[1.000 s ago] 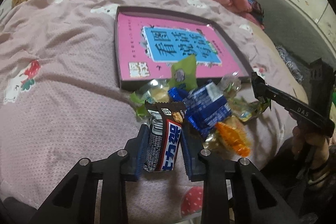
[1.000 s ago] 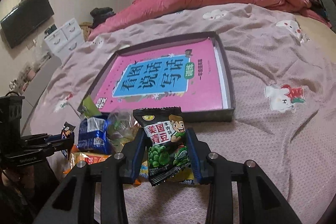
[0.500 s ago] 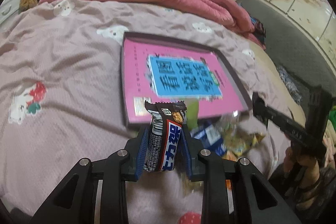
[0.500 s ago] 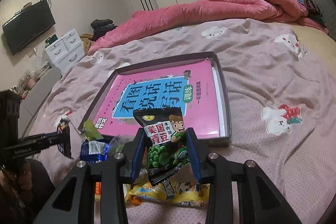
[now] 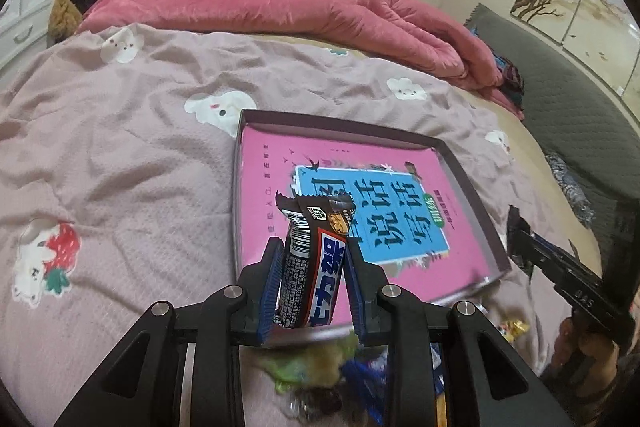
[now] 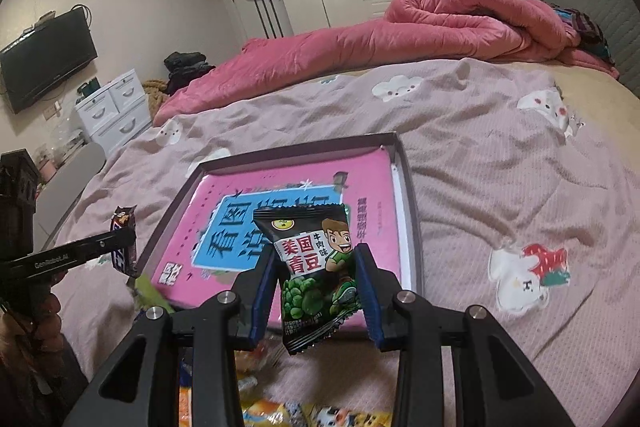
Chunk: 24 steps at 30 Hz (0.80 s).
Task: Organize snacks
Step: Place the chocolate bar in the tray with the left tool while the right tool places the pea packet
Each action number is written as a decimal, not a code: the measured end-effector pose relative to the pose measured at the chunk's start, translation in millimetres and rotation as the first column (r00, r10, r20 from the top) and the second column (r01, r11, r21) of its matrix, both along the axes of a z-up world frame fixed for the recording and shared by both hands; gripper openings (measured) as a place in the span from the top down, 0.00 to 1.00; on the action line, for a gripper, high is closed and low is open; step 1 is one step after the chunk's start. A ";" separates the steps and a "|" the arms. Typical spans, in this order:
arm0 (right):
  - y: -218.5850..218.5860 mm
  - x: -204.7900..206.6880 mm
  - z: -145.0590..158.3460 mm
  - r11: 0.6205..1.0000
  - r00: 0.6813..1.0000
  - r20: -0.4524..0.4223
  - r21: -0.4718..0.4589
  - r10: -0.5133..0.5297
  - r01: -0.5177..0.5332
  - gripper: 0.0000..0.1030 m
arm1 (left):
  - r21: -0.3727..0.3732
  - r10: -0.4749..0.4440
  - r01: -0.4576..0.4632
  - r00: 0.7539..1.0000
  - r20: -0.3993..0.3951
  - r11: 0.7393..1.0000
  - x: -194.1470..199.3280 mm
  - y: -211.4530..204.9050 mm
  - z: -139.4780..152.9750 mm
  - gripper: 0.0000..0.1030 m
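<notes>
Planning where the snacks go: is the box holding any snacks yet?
No snacks inside. The box holds only a pink book; the bar and pea packet are in the grippers.

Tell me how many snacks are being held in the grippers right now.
2: a chocolate bar in the left gripper, a green pea packet in the right gripper.

both cams sit right behind their own gripper fingers, tilted down over the bed (image 5: pixel 120 155). left wrist view looks across the shallow box (image 5: pixel 472 183) from its near-left corner, towards the wardrobe wall. right wrist view comes in at the box (image 6: pixel 410 187) from the other near side. both share the box, the pink duvet (image 6: pixel 420 31) and each other's gripper at the edge.
</notes>
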State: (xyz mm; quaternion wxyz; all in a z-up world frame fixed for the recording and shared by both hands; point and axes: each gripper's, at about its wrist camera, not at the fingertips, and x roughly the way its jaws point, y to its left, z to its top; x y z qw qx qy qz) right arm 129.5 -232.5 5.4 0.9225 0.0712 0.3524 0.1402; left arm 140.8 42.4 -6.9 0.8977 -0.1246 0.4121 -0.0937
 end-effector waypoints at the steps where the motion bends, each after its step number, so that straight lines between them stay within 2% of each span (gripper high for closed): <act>1: -0.4 2.5 -0.7 1.000 1.000 -0.001 0.000 -0.002 0.002 0.62 | 0.003 0.001 -0.001 1.000 -0.009 1.000 3.6 -1.1 -3.3 0.70; 12: 7.2 23.5 -25.7 0.998 0.996 -0.081 -0.066 -0.024 0.019 0.62 | 0.023 -0.014 0.015 0.998 -0.066 1.000 20.4 -11.0 -30.7 0.70; 24: 2.2 27.0 -41.9 0.995 0.986 -0.148 -0.076 -0.073 0.063 0.61 | 0.017 -0.012 0.014 0.995 -0.095 1.000 21.6 -10.7 -39.2 0.70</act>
